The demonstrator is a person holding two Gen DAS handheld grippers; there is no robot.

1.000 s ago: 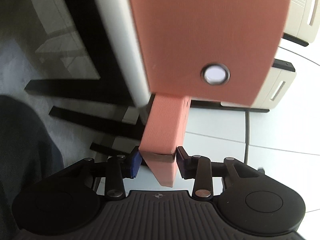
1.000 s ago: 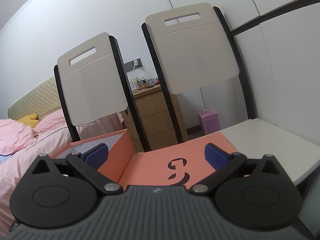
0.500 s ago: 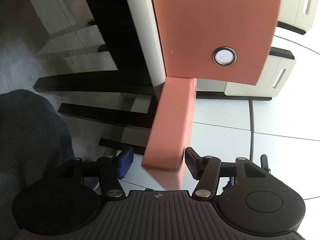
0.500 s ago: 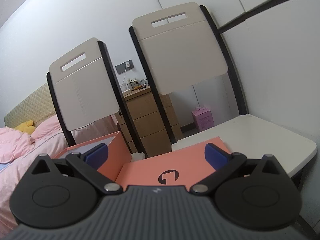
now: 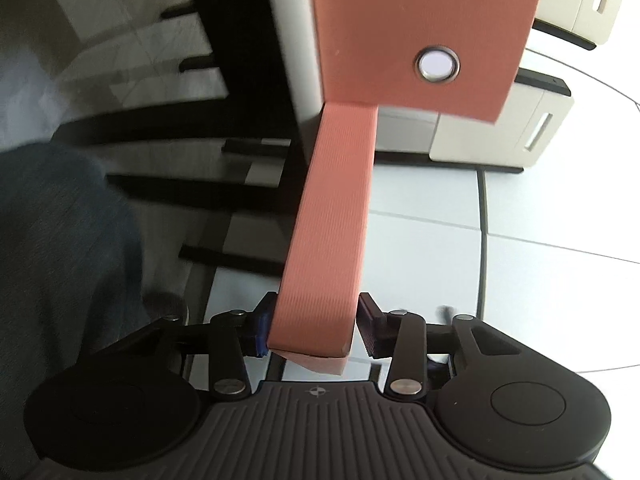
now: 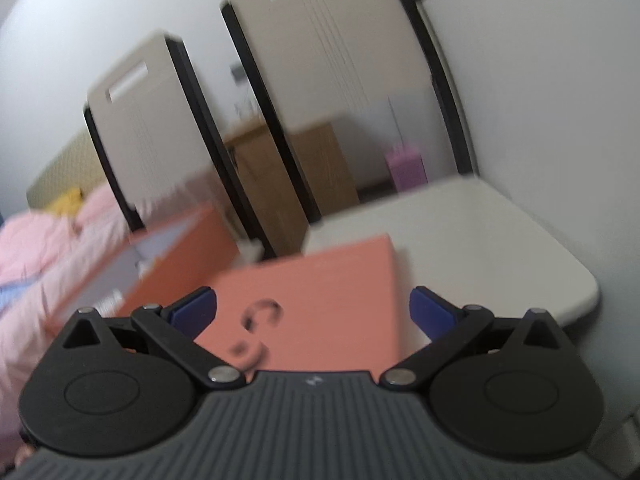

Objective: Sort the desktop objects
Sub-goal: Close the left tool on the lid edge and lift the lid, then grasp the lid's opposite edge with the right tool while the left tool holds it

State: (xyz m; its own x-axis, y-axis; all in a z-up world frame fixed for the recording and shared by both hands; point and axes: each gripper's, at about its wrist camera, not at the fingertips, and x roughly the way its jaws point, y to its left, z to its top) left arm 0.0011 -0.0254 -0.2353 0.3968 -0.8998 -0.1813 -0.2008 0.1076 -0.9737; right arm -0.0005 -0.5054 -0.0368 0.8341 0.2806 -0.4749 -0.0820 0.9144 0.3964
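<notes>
Left claw (image 5: pixel 314 330): its two blue-padded fingers sit on either side of the narrow edge of a salmon-coloured lid (image 5: pixel 332 240). The left pad touches the edge; a thin gap shows at the right pad, so a firm pinch cannot be confirmed. The lid runs away from the claw toward a matching salmon box (image 5: pixel 420 28), whose side wall carries a round metal eyelet (image 5: pixel 437 65). The box rests at the edge of the white surface (image 5: pixel 292 52), with dark floor and black chair legs beyond. Right claw (image 6: pixel 312 312): fingers spread wide, gripping nothing. Between and beyond them lies the flat salmon lid (image 6: pixel 332 292) with a dark printed mark, on the white surface (image 6: pixel 480 240). The open box (image 6: pixel 160 264) stands just left of the lid. Two folding chairs (image 6: pixel 320 80) stand behind the surface; this view is blurred.
</notes>
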